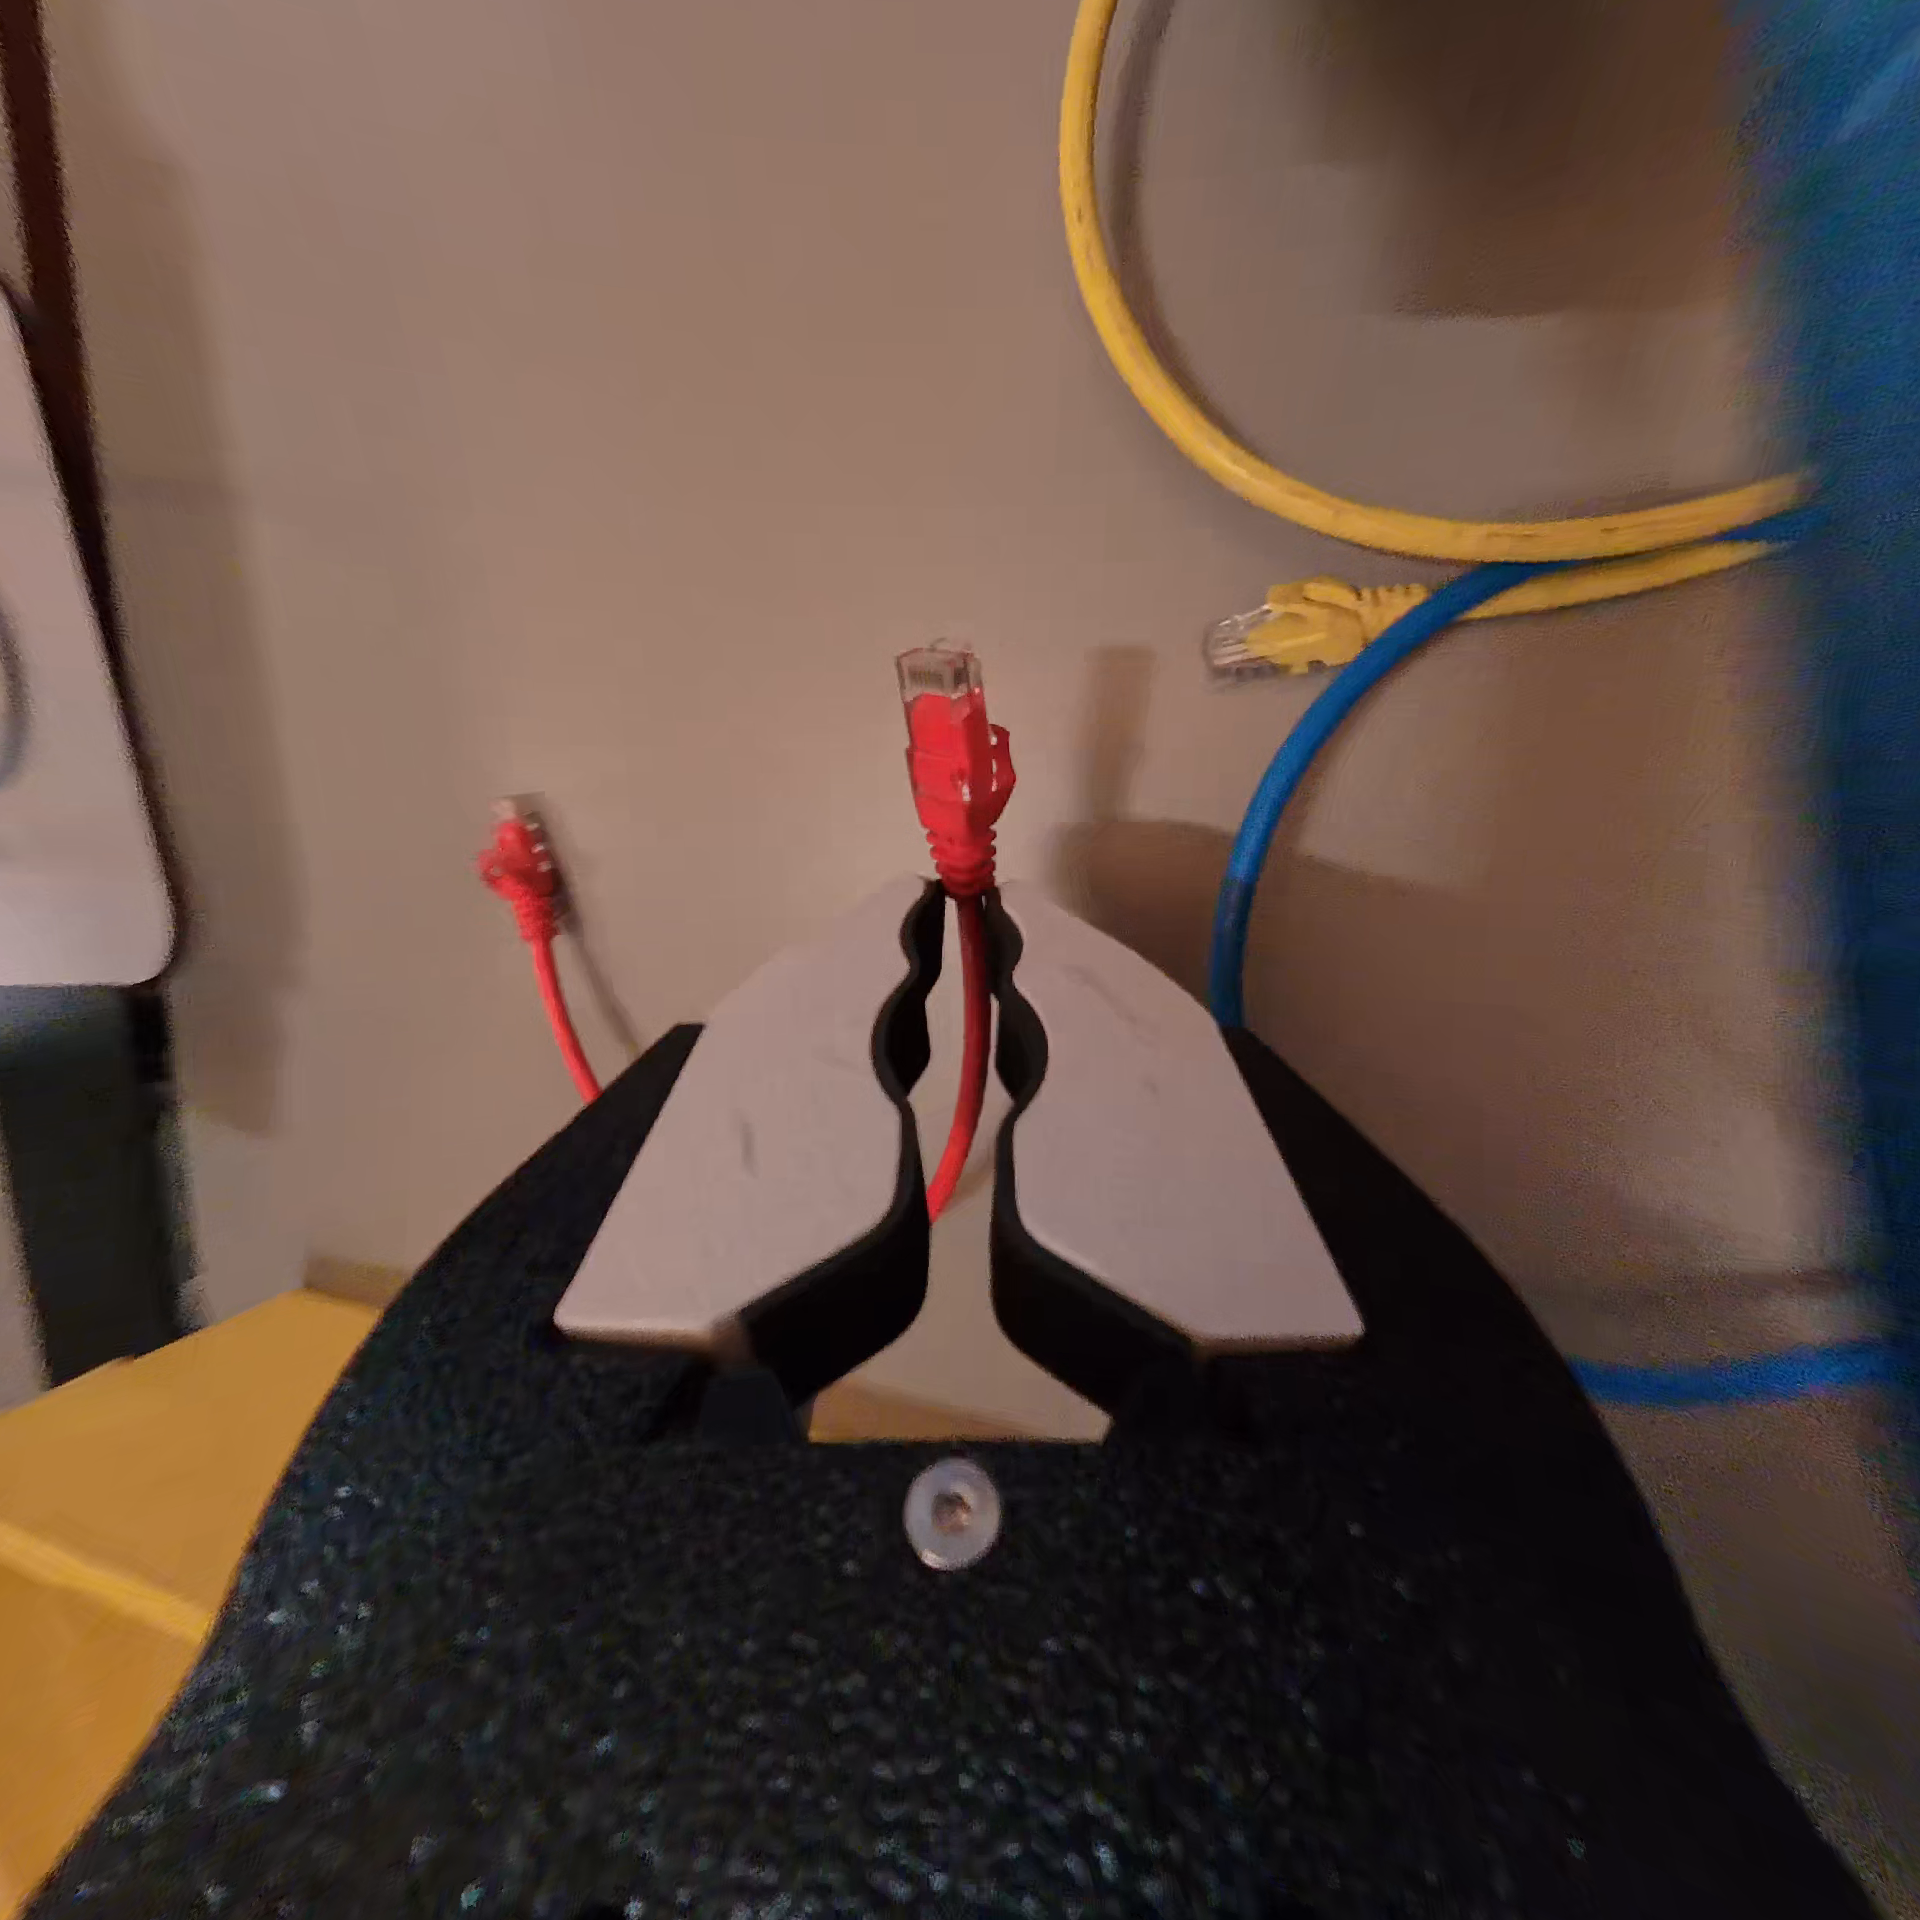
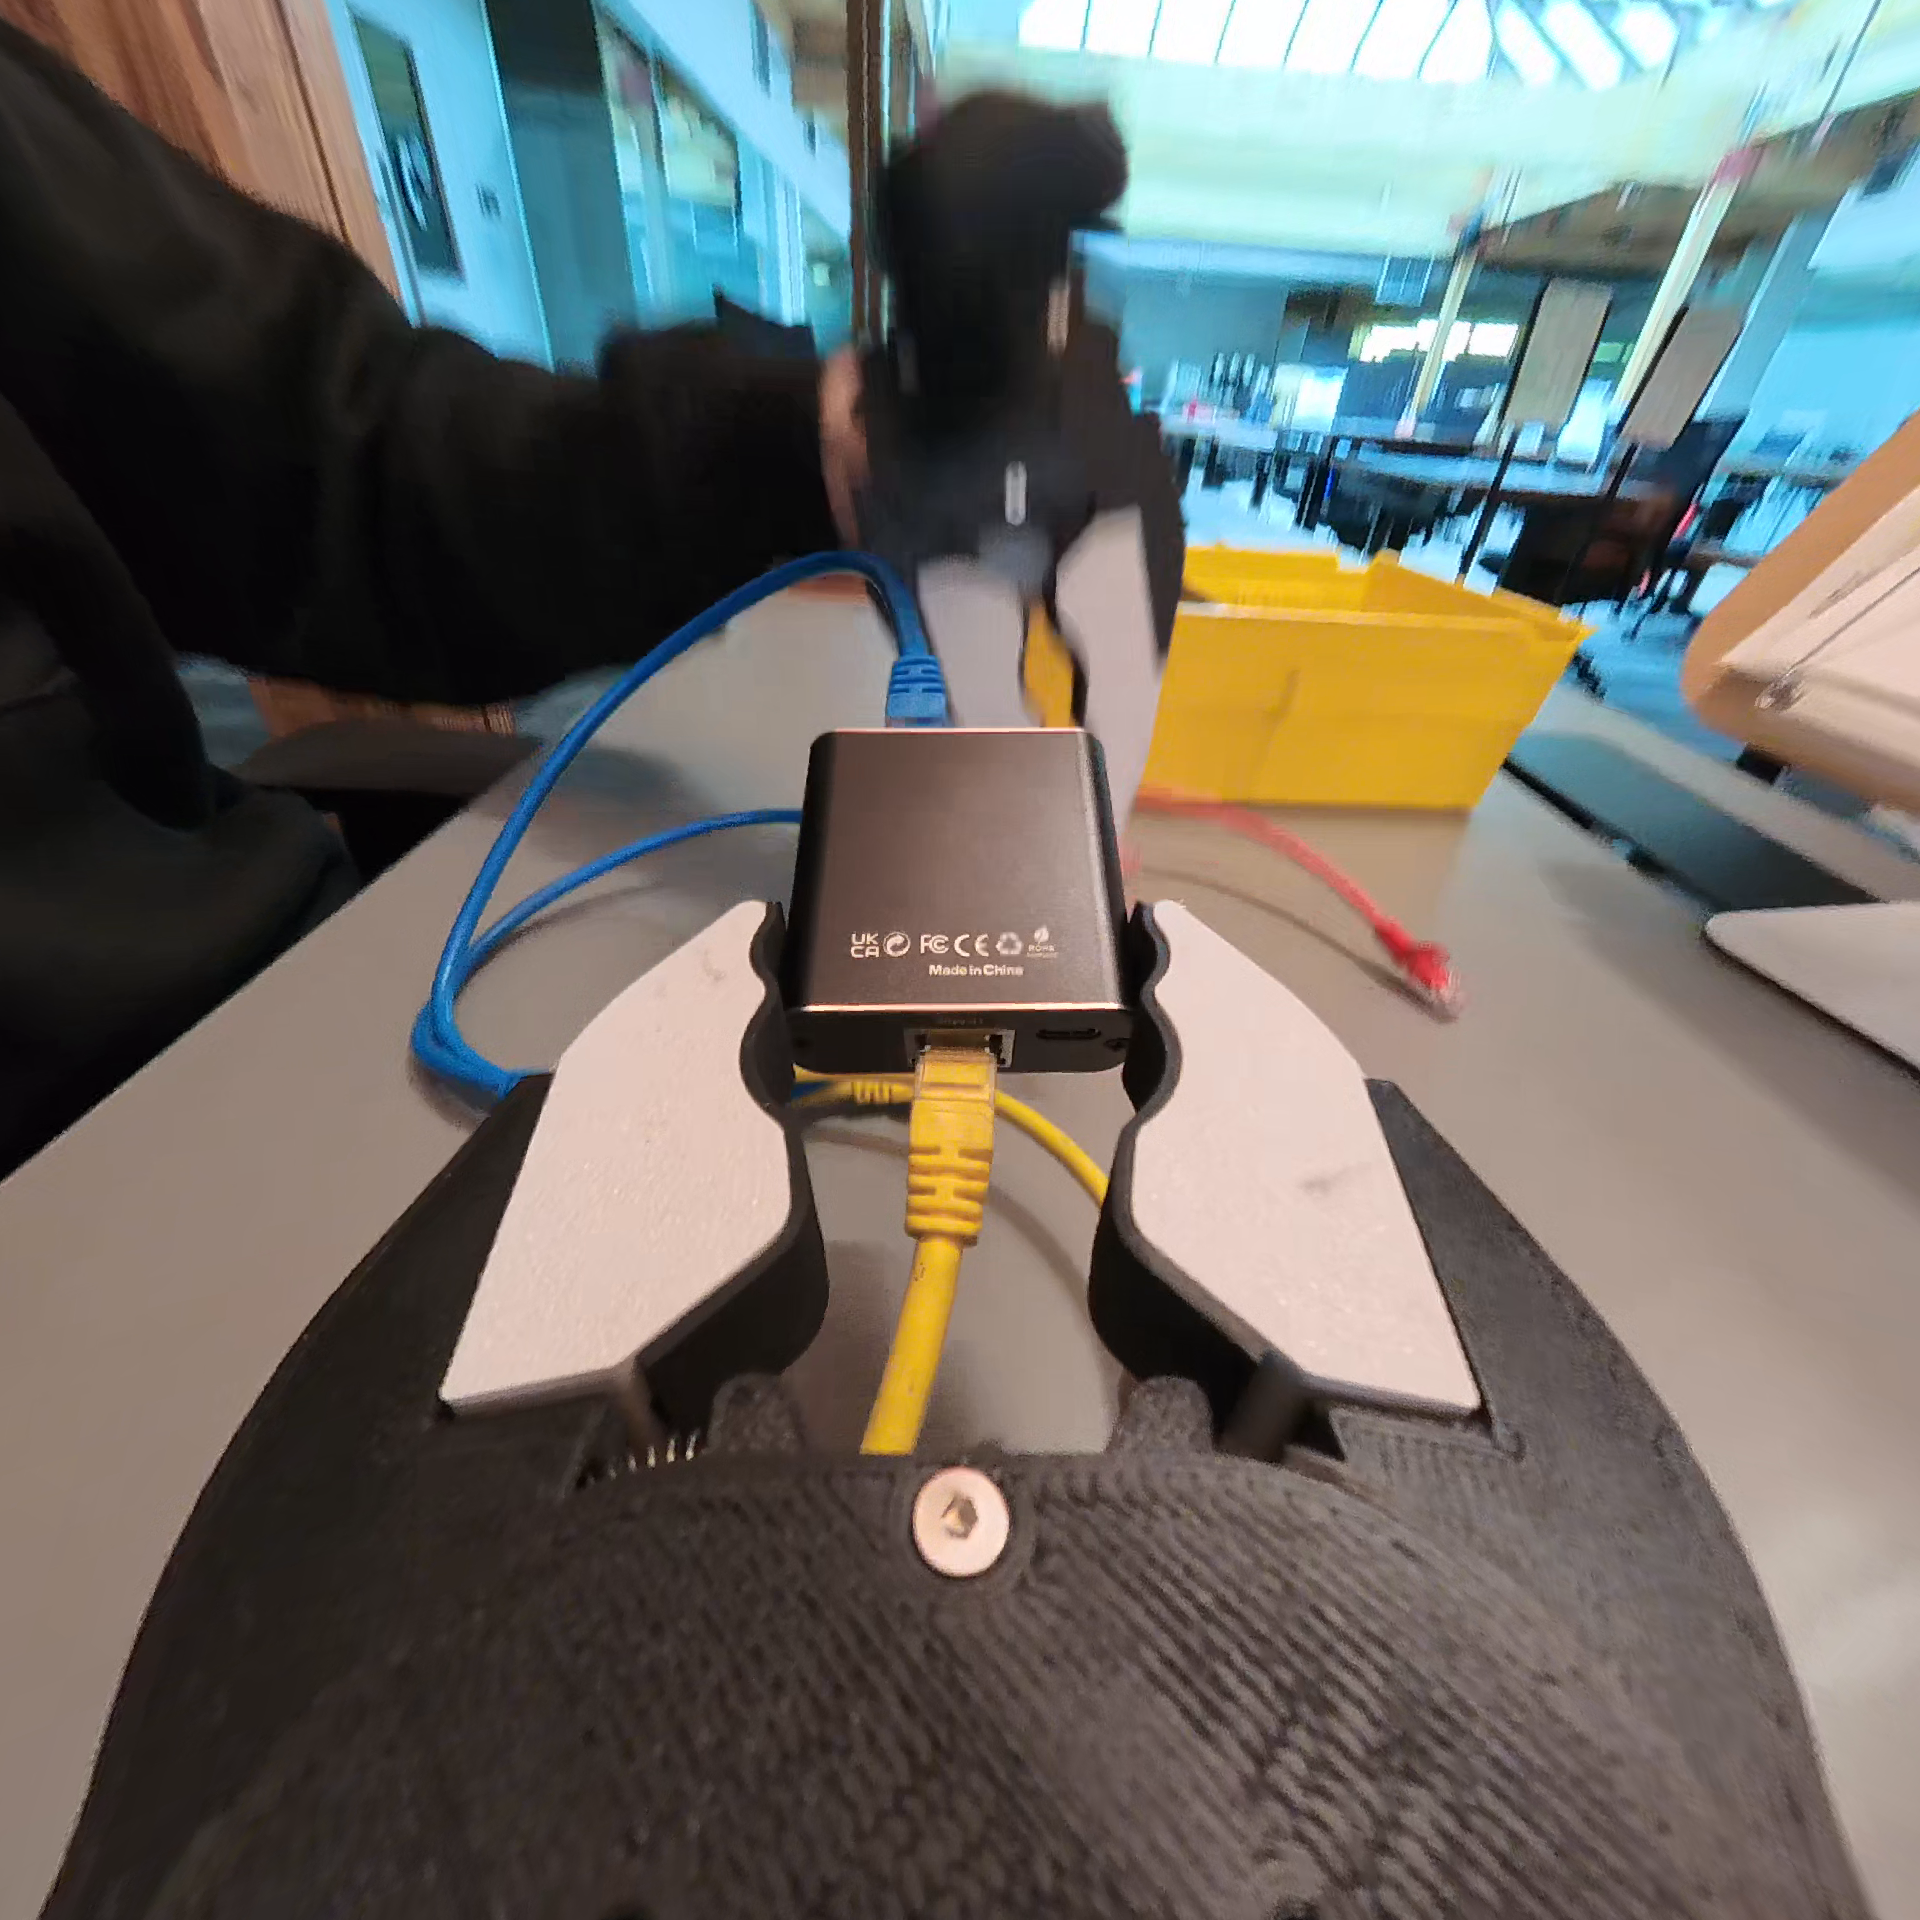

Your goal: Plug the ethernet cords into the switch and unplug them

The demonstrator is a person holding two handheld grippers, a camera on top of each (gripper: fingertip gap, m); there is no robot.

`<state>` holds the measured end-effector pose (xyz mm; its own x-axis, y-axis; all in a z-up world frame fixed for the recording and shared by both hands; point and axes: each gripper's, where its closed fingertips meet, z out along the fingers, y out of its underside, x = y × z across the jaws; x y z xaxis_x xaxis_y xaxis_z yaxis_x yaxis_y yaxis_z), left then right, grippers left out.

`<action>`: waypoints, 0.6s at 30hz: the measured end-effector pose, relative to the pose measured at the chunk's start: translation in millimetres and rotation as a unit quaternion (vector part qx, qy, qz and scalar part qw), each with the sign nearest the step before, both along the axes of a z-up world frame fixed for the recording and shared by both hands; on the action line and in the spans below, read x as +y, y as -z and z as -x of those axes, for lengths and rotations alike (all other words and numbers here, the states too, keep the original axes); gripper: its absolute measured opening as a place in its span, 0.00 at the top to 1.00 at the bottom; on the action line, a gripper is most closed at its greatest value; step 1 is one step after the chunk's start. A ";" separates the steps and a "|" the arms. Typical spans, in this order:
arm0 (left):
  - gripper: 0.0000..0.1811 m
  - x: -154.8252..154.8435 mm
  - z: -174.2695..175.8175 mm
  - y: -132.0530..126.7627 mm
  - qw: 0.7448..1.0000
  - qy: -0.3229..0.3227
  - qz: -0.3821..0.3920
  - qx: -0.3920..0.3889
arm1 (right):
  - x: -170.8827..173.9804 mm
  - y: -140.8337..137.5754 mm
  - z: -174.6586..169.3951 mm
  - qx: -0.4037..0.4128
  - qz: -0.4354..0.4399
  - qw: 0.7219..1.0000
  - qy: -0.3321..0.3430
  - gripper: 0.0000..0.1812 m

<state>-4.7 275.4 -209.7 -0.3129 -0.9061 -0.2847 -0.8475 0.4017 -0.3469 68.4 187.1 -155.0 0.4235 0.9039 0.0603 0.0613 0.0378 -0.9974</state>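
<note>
The switch is a small black metal box with rounded edges and white markings on its top, lying on the grey table. The right gripper grasps it, one finger pressed against each side of its near end. A yellow cord is plugged into the near face at 6 o'clock, beside a smaller empty port. A blue cord sits at the far end at 12 o'clock; whether it is seated is hidden by the box.

The left gripper is clenched on a red cord just below its boot, the clear plug pointing to 12 o'clock. In the right wrist view this gripper is a blur behind the switch, held by a black-sleeved arm.

Three cords show: red, yellow, blue. The red cord's other plug lies at 10 o'clock, the yellow cord's free plug at 2 o'clock. One yellow bin stands at 1 o'clock beyond the switch. The right edge of the left wrist view is a blue smear, unreadable.
</note>
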 end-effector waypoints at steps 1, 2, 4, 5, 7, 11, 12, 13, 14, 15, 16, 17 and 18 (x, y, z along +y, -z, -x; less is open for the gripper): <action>0.97 -1.6 1.8 -12.6 1.000 0.000 -0.010 0.009 | -0.1 3.0 2.7 -0.012 0.003 1.000 -0.001 0.66; 0.97 -4.9 2.4 -24.2 1.000 0.000 -0.014 0.017 | 0.1 5.3 5.3 -0.021 0.006 1.000 -0.001 0.66; 0.97 -15.7 2.0 -40.5 0.999 0.008 -0.017 0.038 | 0.3 9.9 10.0 -0.038 0.015 0.999 -0.002 0.66; 0.97 -20.3 2.1 -44.6 0.998 0.013 -0.022 0.055 | 0.3 12.3 12.0 -0.049 0.015 0.999 -0.003 0.66; 0.97 -28.2 1.3 -48.2 0.995 0.026 -0.033 0.087 | 0.5 16.6 14.9 -0.067 0.015 0.998 -0.001 0.66; 0.97 -33.8 -1.2 -48.0 0.988 0.046 -0.064 0.130 | 1.7 18.9 15.5 -0.072 0.021 0.997 0.002 0.66; 0.97 -35.0 -2.0 -48.5 0.987 0.047 -0.071 0.134 | 2.0 18.8 15.1 -0.071 0.024 0.997 0.002 0.66; 0.97 -36.8 -2.8 -48.8 0.986 0.050 -0.076 0.138 | 2.3 18.5 14.8 -0.069 0.024 0.997 0.003 0.66; 0.97 -38.8 -2.5 -48.5 0.985 0.054 -0.080 0.145 | 2.4 18.6 14.6 -0.068 0.027 0.997 0.003 0.66; 0.97 -38.7 -2.3 -48.7 0.983 0.054 -0.091 0.151 | 2.2 18.8 14.8 -0.068 0.030 0.997 0.002 0.66; 0.97 -37.0 -1.3 -49.5 0.980 0.051 -0.107 0.161 | 2.1 19.2 14.9 -0.069 0.032 0.997 0.001 0.66; 0.97 -36.2 0.3 -49.8 0.976 0.053 -0.121 0.173 | 2.6 19.9 15.2 -0.071 0.035 0.997 0.002 0.66; 0.97 -36.5 0.7 -50.2 0.973 0.053 -0.130 0.181 | 2.5 20.9 15.9 -0.073 0.040 0.997 0.001 0.66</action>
